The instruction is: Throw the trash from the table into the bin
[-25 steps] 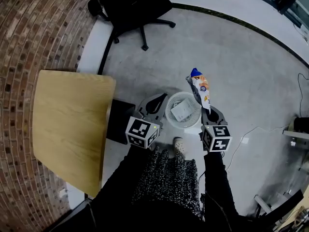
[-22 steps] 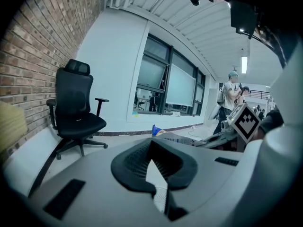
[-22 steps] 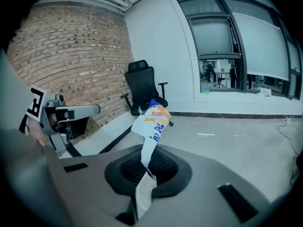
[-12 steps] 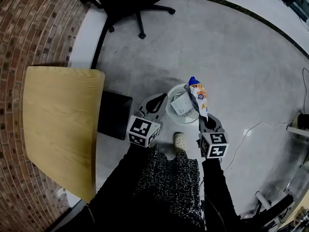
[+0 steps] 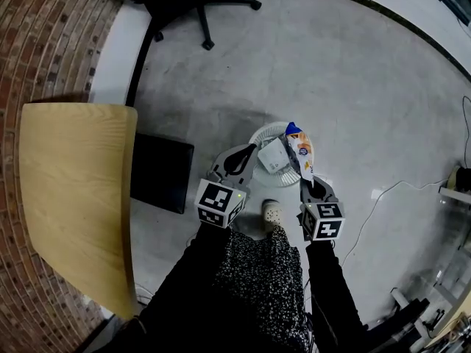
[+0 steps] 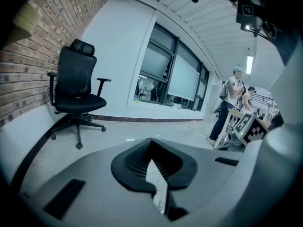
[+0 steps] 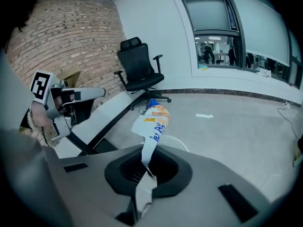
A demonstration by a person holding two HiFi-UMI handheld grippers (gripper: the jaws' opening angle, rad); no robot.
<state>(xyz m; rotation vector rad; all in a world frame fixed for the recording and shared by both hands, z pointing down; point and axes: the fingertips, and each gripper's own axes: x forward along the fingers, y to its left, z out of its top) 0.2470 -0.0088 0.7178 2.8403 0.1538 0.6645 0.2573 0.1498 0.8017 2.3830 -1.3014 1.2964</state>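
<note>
A white, orange and blue snack bag (image 5: pixel 300 150) sticks up from my right gripper (image 5: pixel 308 185), which is shut on the bag's lower end. The bag hangs over the right rim of the round white bin (image 5: pixel 257 134) on the floor; a white piece of trash (image 5: pixel 272 157) lies inside. In the right gripper view the bag (image 7: pixel 154 122) rises from the pinched jaws (image 7: pixel 147 170) with the bin (image 7: pixel 171 143) just beyond. My left gripper (image 5: pixel 234 160) sits at the bin's left edge, shut and holding nothing (image 6: pixel 153 163).
The wooden table (image 5: pixel 73 197) stands at the left against the brick wall, with a black box (image 5: pixel 162 171) on the floor beside it. A black office chair (image 6: pixel 78 91) is farther off. A cable (image 5: pixel 383 197) runs across the floor at the right. People stand far off (image 6: pixel 234 103).
Both grippers have sunk toward the bin. The snack bag has come down with the right gripper and now hangs low over the bin's right rim.
</note>
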